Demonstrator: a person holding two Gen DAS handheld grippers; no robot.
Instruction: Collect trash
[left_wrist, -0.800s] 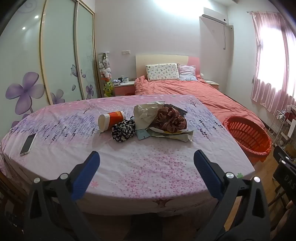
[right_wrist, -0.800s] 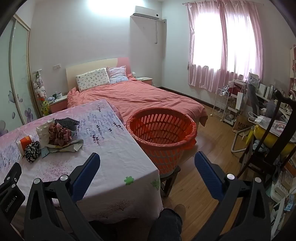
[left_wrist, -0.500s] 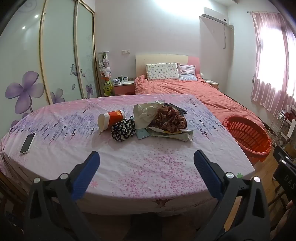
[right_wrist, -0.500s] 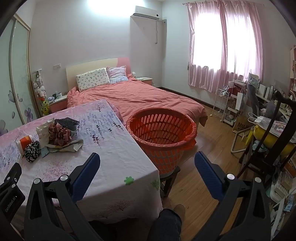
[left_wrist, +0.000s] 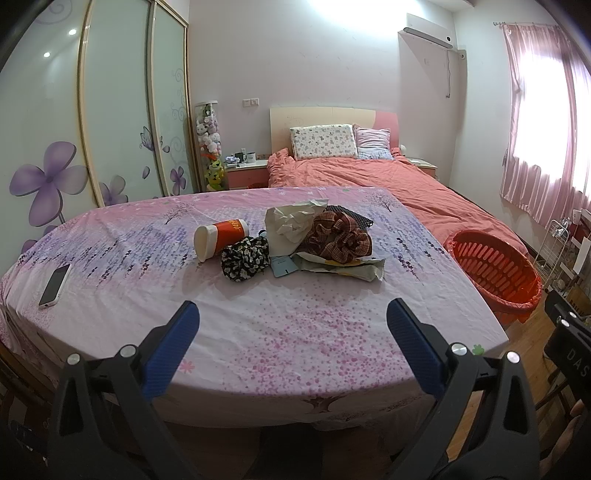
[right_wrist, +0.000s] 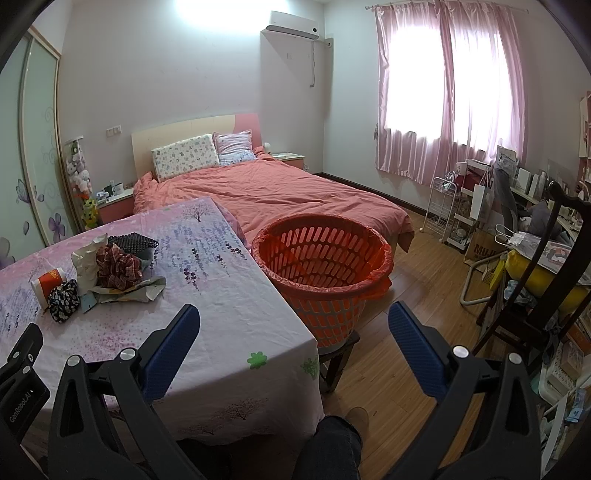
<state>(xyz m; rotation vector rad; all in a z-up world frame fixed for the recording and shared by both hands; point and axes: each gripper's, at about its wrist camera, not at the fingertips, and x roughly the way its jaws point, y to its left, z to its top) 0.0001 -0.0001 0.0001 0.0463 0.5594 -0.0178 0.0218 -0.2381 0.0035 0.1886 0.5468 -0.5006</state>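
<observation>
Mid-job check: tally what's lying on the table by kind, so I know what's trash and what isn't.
Paper cups: 1, the orange and white cup on its side
Crumpled paper or wrappers: 2, the white paper and the flat wrapper
Fabric scrunchies: 2, the black floral scrunchie and the red plaid scrunchie
Blue cards: 1, the card
Black mesh pieces: 1, the mesh piece
Phones: 1, the phone
Total: 8

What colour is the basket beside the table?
Orange-red basket, lined with a matching bag; clearest in the right wrist view.
</observation>
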